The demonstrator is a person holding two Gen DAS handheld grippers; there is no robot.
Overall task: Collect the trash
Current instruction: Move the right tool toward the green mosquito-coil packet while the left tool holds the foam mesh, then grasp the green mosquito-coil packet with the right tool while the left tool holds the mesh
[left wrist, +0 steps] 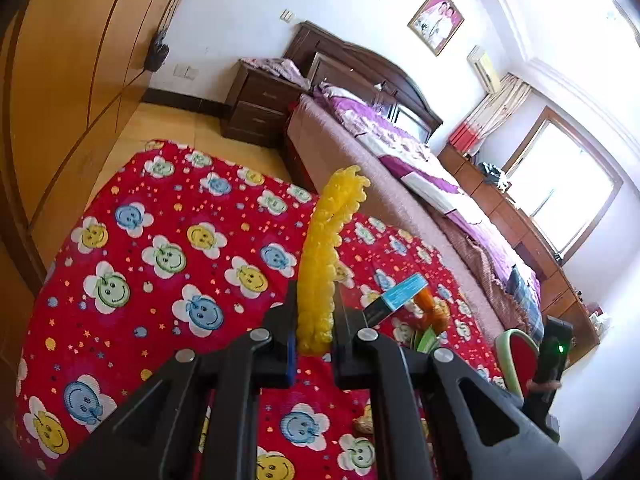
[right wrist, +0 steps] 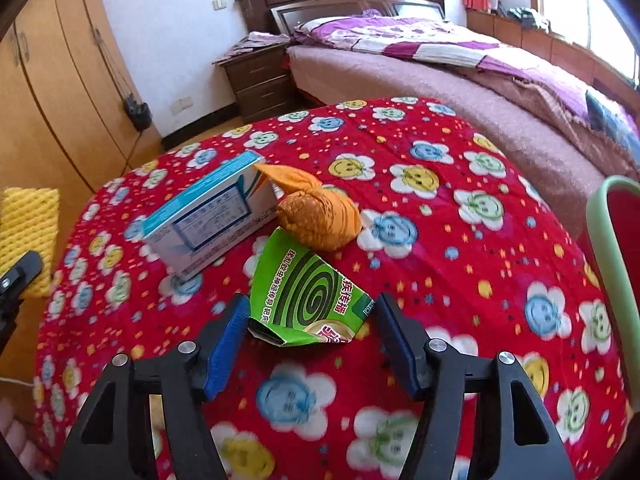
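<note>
My left gripper [left wrist: 316,292] is shut on a yellow foam fruit net [left wrist: 320,248] that stands up from its jaws; the same net [right wrist: 28,224] shows at the left edge of the right wrist view. On the red smiley-flower tablecloth [right wrist: 440,200] lie a crumpled green mosquito-coil box [right wrist: 304,292], a white and blue carton [right wrist: 208,220] and an orange tied bundle [right wrist: 320,216]. My right gripper [right wrist: 310,312] is angled down over the green box, one blue pad on each side of it. A small gap shows at both pads, so it is open.
A red chair with a green rim [right wrist: 616,248] stands at the table's right edge. Behind the table are a bed [right wrist: 440,80], a dark nightstand [right wrist: 256,76] and a wooden wardrobe [right wrist: 52,80] on the left. A hand shows at the lower left corner.
</note>
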